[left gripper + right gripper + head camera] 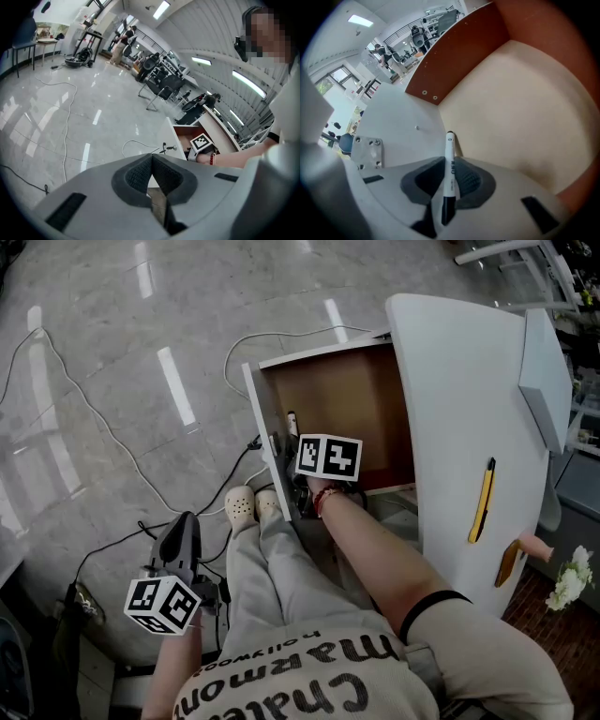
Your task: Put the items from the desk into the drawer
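The desk drawer stands pulled open, its pale floor bare in the right gripper view. My right gripper points steeply down into its front left corner. It is shut on a white marker pen with a black end, whose tip pokes out past the pads. My left gripper hangs low at the left over the floor, pads pressed together with nothing in them. A yellow pen-like item and an orange item lie on the white desk.
The person's legs and pale shoes are in front of the drawer. Cables trail over the shiny grey floor. White flowers sit beside the desk's near end. A grey panel rests on the desk's far right.
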Available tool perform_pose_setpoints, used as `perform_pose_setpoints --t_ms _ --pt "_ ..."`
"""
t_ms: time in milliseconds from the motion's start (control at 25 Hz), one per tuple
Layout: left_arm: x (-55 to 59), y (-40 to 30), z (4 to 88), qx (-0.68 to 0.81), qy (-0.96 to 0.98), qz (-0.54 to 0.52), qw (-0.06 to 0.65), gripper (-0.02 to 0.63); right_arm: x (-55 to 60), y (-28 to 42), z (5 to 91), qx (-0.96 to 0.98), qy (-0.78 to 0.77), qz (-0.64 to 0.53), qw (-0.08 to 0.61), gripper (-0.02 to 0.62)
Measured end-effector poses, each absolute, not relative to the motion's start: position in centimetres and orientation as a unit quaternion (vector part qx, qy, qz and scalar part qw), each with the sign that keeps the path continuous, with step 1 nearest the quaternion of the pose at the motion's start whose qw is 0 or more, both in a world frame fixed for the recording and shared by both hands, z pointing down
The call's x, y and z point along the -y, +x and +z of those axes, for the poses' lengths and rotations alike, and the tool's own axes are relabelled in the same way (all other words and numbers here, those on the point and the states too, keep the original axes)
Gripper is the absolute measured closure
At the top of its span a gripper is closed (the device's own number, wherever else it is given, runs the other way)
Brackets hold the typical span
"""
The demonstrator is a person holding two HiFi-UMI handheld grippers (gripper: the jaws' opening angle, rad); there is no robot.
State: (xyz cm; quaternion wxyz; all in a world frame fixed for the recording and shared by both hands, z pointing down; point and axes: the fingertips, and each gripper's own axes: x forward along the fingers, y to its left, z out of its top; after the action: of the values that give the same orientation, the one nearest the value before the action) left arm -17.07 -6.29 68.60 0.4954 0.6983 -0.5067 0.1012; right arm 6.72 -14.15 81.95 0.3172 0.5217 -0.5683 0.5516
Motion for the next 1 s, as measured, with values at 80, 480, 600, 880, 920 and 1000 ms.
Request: perform_pose_setpoints --t_ms 80,480,600,880,920,1000 --pt "6.6 -17.3 68.7 0.510 0.696 0.099 0.496 0.604 14.3 6.9 82.1 0.567 0.523 0.552 0.317 0.525" --pt "7.2 -16.6 69.3 0.502 0.696 0.099 0.504 0.604 14.1 7.5 83.3 0.538 0.526 0.577 0.317 0.514" --pt "7.1 -16.4 69.5 0.499 0.695 0.098 0.508 0.604 14.0 7.7 83.6 0.527 0.527 0.585 0.320 0.508" --pt "6.8 -16.1 69.4 0.502 0.693 0.095 0.509 0.604 13.7 8.1 83.9 0.517 0.532 0.578 0.341 0.503" --pt "6.8 -16.1 69.3 0.502 0.693 0.094 0.509 0.604 13.6 8.0 83.9 0.518 0.531 0.577 0.342 0.503" --pt "6.9 -15.9 69.1 0.501 0.695 0.092 0.508 0.604 13.7 8.0 83.9 0.519 0.530 0.574 0.347 0.503"
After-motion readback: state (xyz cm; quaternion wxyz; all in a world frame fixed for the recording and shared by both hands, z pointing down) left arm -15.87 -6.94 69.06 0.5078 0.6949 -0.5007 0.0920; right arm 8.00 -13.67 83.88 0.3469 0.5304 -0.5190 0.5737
